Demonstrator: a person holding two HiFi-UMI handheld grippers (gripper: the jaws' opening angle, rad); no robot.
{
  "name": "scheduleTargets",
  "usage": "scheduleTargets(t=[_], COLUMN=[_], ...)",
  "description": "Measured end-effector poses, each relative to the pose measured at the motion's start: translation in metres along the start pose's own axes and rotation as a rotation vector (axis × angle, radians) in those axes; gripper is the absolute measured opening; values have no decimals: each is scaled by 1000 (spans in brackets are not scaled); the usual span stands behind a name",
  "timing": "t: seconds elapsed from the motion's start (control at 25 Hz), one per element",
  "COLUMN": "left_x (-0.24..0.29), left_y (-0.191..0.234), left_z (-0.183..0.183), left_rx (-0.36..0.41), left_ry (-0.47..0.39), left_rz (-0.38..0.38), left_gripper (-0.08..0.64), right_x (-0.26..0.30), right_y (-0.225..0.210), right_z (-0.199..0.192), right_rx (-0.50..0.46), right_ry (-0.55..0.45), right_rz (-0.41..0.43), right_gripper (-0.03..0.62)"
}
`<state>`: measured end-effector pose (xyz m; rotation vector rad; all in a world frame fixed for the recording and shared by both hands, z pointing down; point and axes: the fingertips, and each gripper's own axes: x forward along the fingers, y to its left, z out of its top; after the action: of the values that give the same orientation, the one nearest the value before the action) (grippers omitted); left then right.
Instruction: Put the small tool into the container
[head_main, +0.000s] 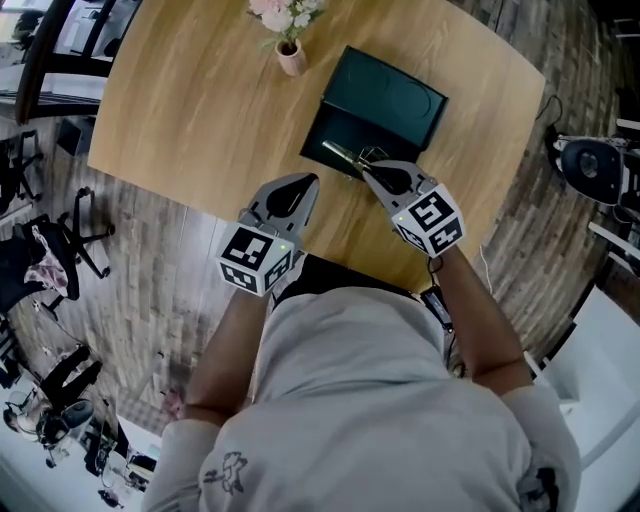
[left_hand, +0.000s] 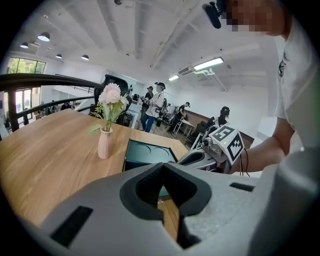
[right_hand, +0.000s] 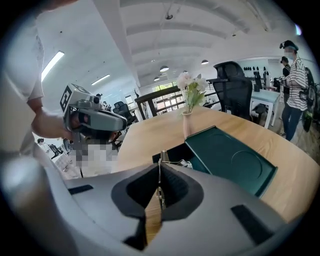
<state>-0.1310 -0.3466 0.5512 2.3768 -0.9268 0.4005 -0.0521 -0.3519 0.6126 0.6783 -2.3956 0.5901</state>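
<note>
The right tongs (head_main: 368, 174) are clamped tight on the small tool (head_main: 343, 155) — its free end reaches ahead over the open container (head_main: 392, 92) on the desk (head_main: 190, 120). The left tongs (head_main: 303, 183) are closed, empty — just beside them.

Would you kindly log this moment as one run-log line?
right gripper: shut on small tool | small tool: at open container | left gripper: shut, empty
</note>
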Motion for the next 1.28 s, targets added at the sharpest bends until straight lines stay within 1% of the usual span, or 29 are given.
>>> scheduleTargets(t=[0.2, 0.32, 0.52, 0.72, 0.84, 1.08, 1.28], left_x=[7, 8, 14, 18, 20, 21, 24], left_y=[11, 19, 18, 18, 18, 20, 12], left_z=[-11, -11, -15, -21, -22, -22, -20], left_rx=[4, -6, -16, -22, -30, -34, -32], left_ry=[36, 40, 32, 41, 42, 42, 41], left_rz=[-5, -3, 0, -9, -7, -5, -11], left_gripper=[6, 6, 6, 6, 6, 6, 6], right_x=[25, 38, 49, 58, 57, 60, 50], right_y=[-5, -9, -17, -27, -35, -49, -60], right_z=[-19, -26, -40, -51, -52, -54, -51], right_rx=[-26, -34, -16, -1, 12, 13, -23], right_ry=[82, 119, 157, 204, 202, 222, 214], right_rz=[22, 27, 28, -1, -24, -68, -112], right_gripper=[12, 12, 14, 15, 23, 146, 184])
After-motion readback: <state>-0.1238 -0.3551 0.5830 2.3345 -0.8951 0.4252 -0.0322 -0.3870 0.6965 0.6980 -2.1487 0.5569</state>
